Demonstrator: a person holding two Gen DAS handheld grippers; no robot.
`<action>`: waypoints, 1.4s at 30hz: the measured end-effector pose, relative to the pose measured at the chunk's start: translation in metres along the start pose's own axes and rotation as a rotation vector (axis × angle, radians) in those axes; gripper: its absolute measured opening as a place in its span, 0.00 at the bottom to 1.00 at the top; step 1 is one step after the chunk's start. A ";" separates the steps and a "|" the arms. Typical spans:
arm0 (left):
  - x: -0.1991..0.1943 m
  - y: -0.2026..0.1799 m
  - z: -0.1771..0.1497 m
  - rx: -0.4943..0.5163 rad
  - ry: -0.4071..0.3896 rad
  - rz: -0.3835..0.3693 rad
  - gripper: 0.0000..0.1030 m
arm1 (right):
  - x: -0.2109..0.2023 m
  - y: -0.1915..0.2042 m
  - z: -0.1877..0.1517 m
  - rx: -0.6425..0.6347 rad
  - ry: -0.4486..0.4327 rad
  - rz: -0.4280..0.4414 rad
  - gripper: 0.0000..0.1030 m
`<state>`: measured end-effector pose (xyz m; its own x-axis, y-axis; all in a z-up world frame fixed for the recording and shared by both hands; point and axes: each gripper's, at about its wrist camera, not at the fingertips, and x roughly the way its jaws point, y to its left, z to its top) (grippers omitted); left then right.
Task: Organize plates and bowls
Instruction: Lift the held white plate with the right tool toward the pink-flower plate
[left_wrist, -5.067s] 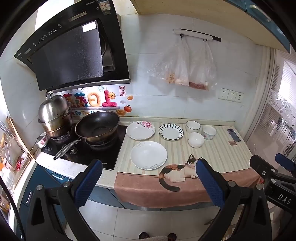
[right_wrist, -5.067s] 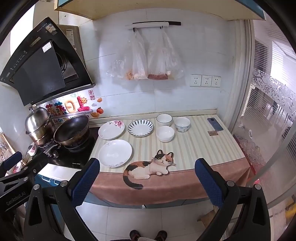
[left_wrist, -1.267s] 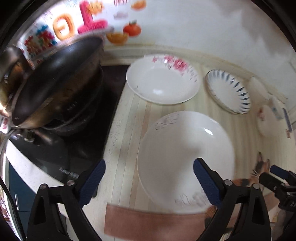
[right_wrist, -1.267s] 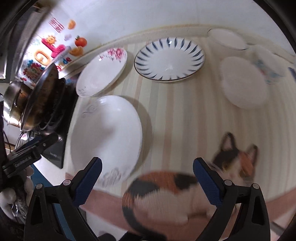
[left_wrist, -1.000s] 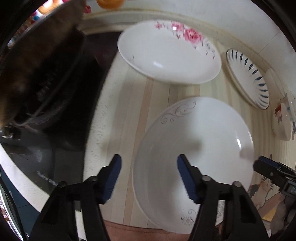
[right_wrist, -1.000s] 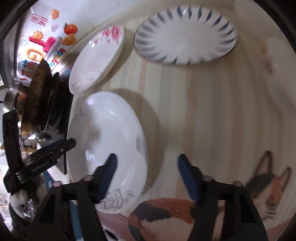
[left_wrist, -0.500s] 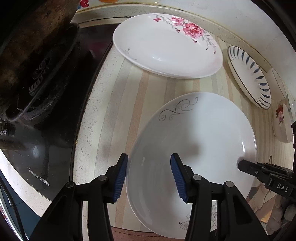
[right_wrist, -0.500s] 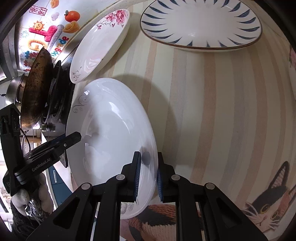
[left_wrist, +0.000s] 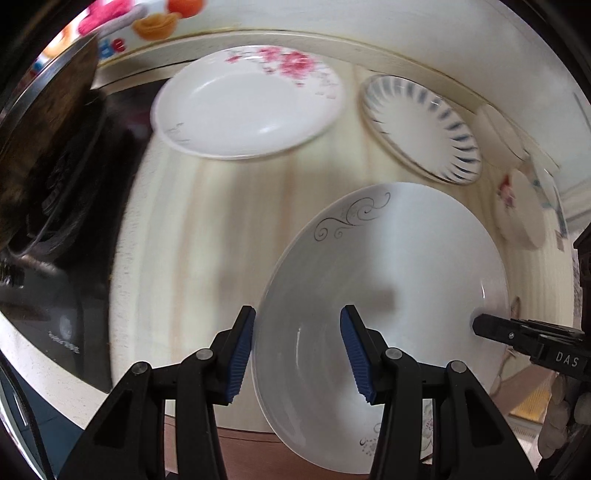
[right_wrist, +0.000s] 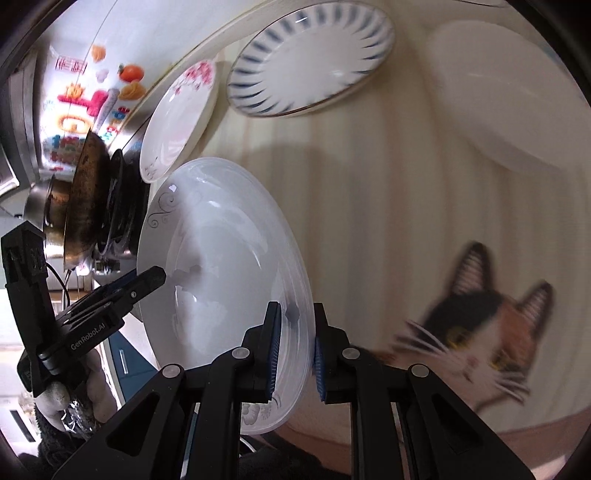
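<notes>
A large white plate (left_wrist: 388, 266) with a grey scroll pattern hangs tilted above the striped counter mat (left_wrist: 207, 229), held from both sides. My left gripper (left_wrist: 297, 347) straddles its left rim, one finger under it and one over the inside, closed onto it. My right gripper (right_wrist: 295, 350) is shut on the opposite rim of the same plate (right_wrist: 221, 240). Further back lie a pink-flowered plate (left_wrist: 247, 103) and a blue-striped plate (left_wrist: 421, 125). Small bowls (left_wrist: 521, 210) stand at the far right, blurred.
A dark wok (left_wrist: 44, 122) sits on the black stove (left_wrist: 55, 295) just left of the mat. In the right wrist view a cat picture (right_wrist: 480, 325) lies on the cloth at the counter's front edge. A wall with stickers (right_wrist: 85, 107) backs the counter.
Both grippers went from wide open to closed on the white plate's rims. Since half a second ago the plate has come up off the mat, tilted, and the view is moving.
</notes>
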<state>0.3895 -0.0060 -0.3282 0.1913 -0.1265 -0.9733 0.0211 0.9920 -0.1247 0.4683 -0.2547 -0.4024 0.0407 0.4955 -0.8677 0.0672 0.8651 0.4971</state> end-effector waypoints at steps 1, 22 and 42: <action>0.000 -0.006 -0.002 0.013 0.000 -0.005 0.43 | -0.006 -0.006 -0.003 0.010 -0.008 -0.005 0.17; 0.047 -0.115 0.000 0.182 0.054 -0.029 0.43 | -0.027 -0.128 -0.038 0.204 -0.038 -0.031 0.17; 0.012 -0.079 0.011 0.178 -0.024 -0.077 0.44 | -0.075 -0.097 -0.042 0.244 -0.110 -0.145 0.20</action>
<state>0.4010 -0.0862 -0.3273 0.2056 -0.2044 -0.9571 0.2095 0.9645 -0.1610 0.4165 -0.3729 -0.3858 0.1197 0.3448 -0.9310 0.3173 0.8753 0.3650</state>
